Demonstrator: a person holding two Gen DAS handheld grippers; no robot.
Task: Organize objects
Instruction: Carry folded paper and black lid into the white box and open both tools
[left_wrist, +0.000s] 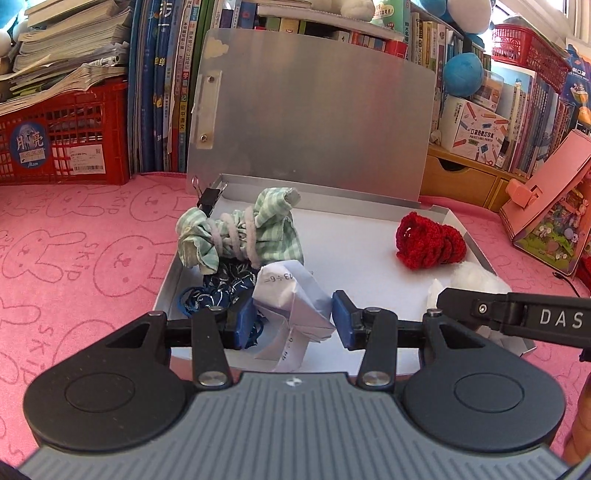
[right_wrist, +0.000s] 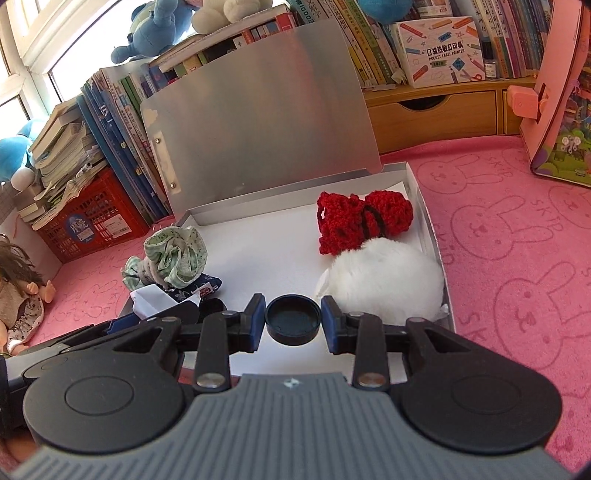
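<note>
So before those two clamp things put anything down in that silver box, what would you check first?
1. Box lid stands open: ok.
2. Right gripper shut on the black cap: ok.
3. Left gripper grips the folded paper: cannot tell; its pads flank the paper, contact unclear.
4. Bare white floor in the box to set the cap on: ok.
5. Cap clear of the white pompom and red crochet piece: ok.
6. Grippers apart from each other: ok, though close.
</note>
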